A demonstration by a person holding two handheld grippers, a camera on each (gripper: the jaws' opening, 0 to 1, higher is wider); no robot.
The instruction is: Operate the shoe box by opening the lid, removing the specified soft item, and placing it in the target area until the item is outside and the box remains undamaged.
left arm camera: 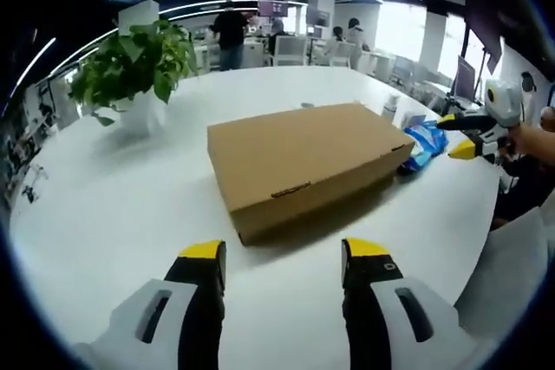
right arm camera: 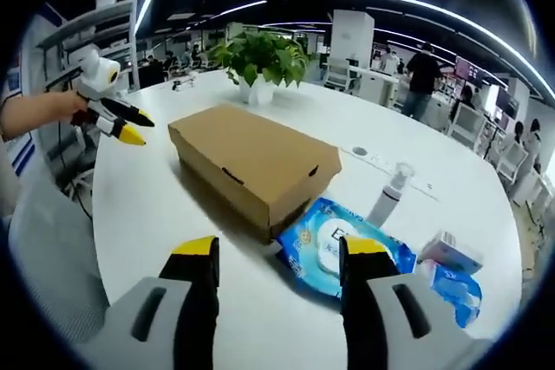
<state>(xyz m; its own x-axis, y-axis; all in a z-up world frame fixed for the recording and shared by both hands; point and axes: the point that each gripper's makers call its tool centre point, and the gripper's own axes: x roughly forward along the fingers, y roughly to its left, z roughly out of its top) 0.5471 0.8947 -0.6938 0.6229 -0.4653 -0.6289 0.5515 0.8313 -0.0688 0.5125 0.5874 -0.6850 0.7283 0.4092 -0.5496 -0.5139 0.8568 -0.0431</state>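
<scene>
Left gripper [left arm camera: 282,253]: jaws spread wide, nothing between them, hovering over bare table just near of the shoe box [left arm camera: 305,162]. Right gripper [right arm camera: 277,253]: jaws likewise wide apart and empty, above the table near the blue wipes pack [right arm camera: 334,249]. One shoe box, brown cardboard, lid closed, lying flat near the middle of the white table [left arm camera: 113,205]. One wipes pack touching the box's near corner in the right gripper view. One small spray bottle [right arm camera: 388,192] stands just beyond the pack; one small blue-and-white packet [right arm camera: 451,270] lies to its right. One potted plant [left arm camera: 139,62] in a white pot, far of the box. Table is round, white and glossy. Room: open office, ceiling strip lights, desks, several people standing far back.
</scene>
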